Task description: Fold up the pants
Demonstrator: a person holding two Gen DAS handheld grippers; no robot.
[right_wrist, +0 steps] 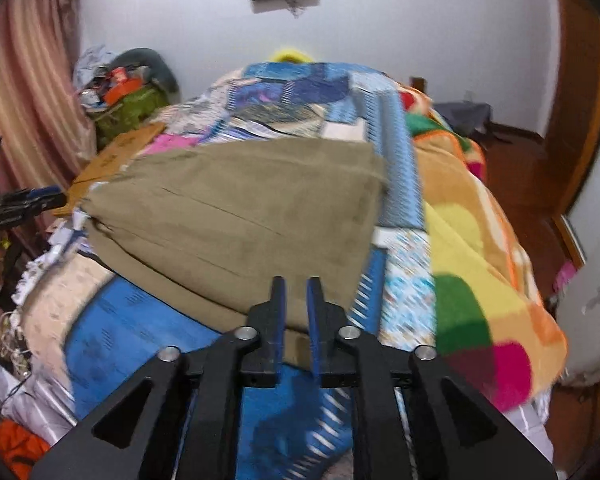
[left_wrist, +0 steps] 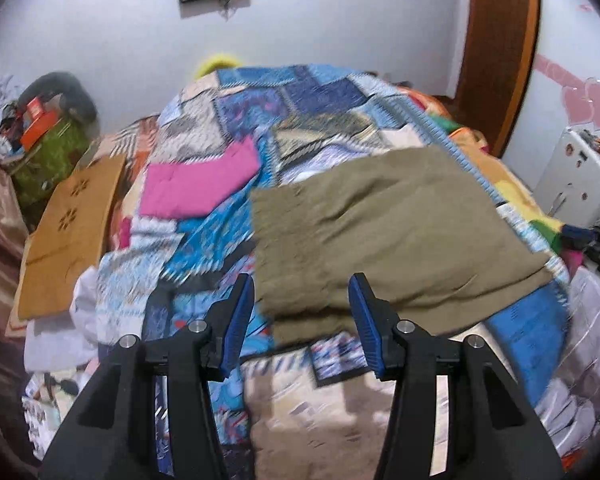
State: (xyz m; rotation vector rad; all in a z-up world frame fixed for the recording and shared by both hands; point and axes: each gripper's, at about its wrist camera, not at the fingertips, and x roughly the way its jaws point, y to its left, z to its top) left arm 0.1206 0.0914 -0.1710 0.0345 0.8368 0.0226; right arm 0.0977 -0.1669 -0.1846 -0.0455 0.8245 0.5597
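White walls close the room behind a bed (left_wrist: 204,240) covered in a blue patchwork quilt (left_wrist: 320,92); olive pants (left_wrist: 380,240), folded into a thick rectangle, lie on the quilt near its foot; the left gripper (left_wrist: 302,320) hovers at their near edge with jaws spread wide and empty; the right gripper (right_wrist: 297,320) sits low at their near corner, jaws nearly together, though whether they pinch the cloth I cannot tell; a pink cloth (left_wrist: 196,184) lies well left of the pants.

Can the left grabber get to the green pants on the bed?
Probably yes. The left gripper is open, right at the near edge of the olive pants, and nothing lies between them.
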